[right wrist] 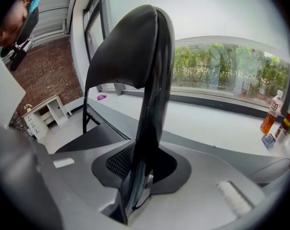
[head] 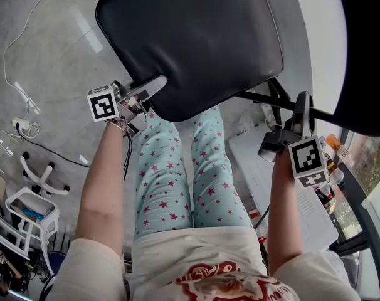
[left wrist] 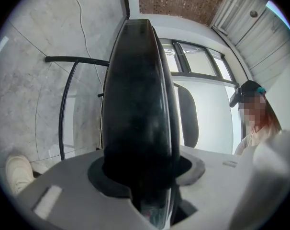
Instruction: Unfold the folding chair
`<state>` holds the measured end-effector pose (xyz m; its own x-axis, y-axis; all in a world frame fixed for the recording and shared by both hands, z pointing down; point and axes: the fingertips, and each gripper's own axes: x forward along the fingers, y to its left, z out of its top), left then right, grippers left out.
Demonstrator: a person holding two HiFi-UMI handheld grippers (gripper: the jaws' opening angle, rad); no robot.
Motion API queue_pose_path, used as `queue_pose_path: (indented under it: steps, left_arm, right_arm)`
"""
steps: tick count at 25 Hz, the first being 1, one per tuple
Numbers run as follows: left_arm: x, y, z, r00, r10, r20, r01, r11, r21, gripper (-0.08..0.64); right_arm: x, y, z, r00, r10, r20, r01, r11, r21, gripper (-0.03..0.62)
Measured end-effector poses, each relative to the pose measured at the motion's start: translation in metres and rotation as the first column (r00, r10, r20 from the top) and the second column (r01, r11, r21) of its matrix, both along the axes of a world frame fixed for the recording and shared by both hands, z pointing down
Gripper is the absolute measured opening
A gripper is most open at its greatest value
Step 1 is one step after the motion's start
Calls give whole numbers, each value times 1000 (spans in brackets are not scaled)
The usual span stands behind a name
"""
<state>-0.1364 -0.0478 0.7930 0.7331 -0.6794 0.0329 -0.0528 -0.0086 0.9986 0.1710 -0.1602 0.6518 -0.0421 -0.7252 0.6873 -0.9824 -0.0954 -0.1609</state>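
The folding chair's black padded seat (head: pixel 190 36) fills the top of the head view, above my legs. My left gripper (head: pixel 149 89) is shut on the seat's left edge; in the left gripper view the thick seat edge (left wrist: pixel 138 104) runs straight up from between the jaws of that gripper (left wrist: pixel 145 176). My right gripper (head: pixel 303 105) reaches up to the dark backrest (head: pixel 365 55) at the right. In the right gripper view the thin curved backrest panel (right wrist: pixel 135 56) stands in the slot of that gripper (right wrist: pixel 142 169), with the pads closed on it. The seat (right wrist: pixel 92 138) shows lower left.
White cables (head: pixel 21 93) and a white rack (head: pixel 27 212) lie on the concrete floor to the left. A white board (head: pixel 284 187) and bottles (head: pixel 334 149) are at the right. A seated person in a cap (left wrist: pixel 252 114) is nearby. The chair's black leg tube (left wrist: pixel 68 104) stands left.
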Motion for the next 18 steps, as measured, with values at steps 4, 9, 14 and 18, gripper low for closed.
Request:
queue_pose_path:
  steps: [4, 9, 14, 18]
  left_arm:
    - [0, -2, 5, 1000, 17, 2, -18, 1000, 3, 218]
    - [1, -3, 8, 999, 20, 28, -20, 1000, -1, 237]
    - [-3, -2, 9, 997, 17, 80, -14, 999, -31, 265]
    - [-16, 9, 14, 995, -6, 104, 18, 993, -117, 298]
  right_arm:
    - [0, -5, 8, 1000, 14, 13, -14, 1000, -15, 92]
    - [-1, -10, 14, 1000, -14, -5, 14, 1000, -17, 81]
    - [-4, -10, 17, 999, -44, -23, 43, 998, -44, 86]
    - [-9, 4, 19, 996, -82, -45, 78, 994, -83, 136]
